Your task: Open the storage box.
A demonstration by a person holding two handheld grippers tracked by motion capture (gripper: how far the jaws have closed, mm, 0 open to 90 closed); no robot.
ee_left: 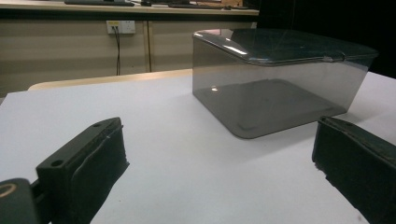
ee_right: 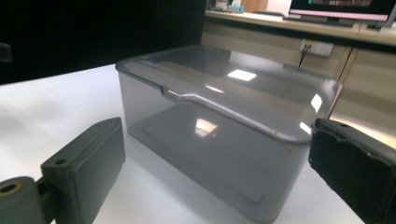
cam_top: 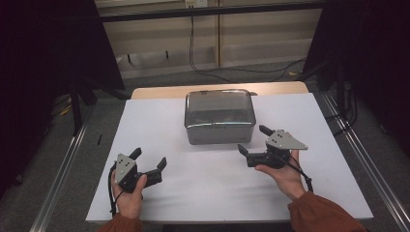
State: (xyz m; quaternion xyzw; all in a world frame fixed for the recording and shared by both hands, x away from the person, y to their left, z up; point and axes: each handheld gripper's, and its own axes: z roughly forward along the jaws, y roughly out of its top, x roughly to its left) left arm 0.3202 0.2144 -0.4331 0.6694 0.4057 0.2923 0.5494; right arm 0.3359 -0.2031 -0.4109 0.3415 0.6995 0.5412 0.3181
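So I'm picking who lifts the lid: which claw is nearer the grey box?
Right. The right claw sits just off the grey box, at its near right corner. The left claw hangs farther back, off to the near left, over the table.

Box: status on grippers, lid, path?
Left gripper open, empty. Right gripper open, empty, beside box. Lid on, shut. Nothing in the way.
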